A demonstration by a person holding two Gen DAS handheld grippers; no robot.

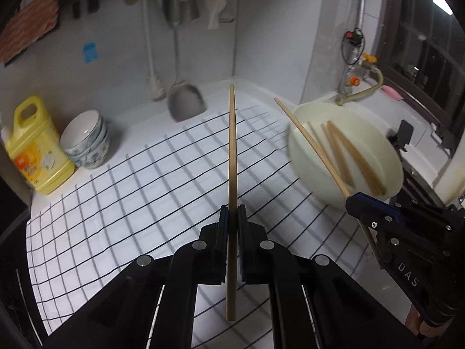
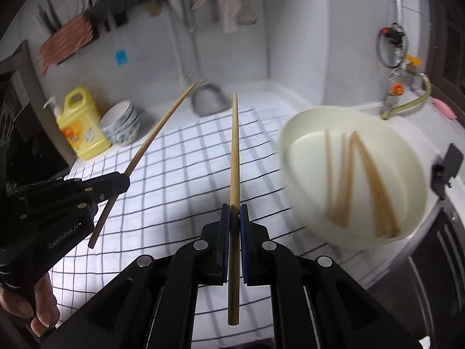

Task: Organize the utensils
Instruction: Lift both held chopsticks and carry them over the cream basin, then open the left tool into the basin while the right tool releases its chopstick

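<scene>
My left gripper point(image 1: 232, 210) is shut on a wooden chopstick point(image 1: 231, 151) that points away over the checked cloth. My right gripper point(image 2: 234, 209) is shut on a second chopstick point(image 2: 234, 157), held the same way. Each gripper shows in the other's view: the right gripper point(image 1: 353, 199) at the right with its chopstick point(image 1: 308, 144), the left gripper point(image 2: 126, 181) at the left with its chopstick point(image 2: 162, 125). A cream bowl point(image 1: 302, 151) on the right holds several more chopsticks point(image 1: 357, 160); the same bowl point(image 2: 296, 157) and chopsticks point(image 2: 375, 183) look blurred in the right wrist view.
A white cloth with a dark grid point(image 1: 130, 192) covers the counter. A yellow detergent jug point(image 1: 36, 148) and stacked patterned bowls point(image 1: 87, 142) stand at the back left. A metal spatula point(image 1: 186, 101) and rags hang on the wall. A tap and hose point(image 1: 360, 87) are at the back right.
</scene>
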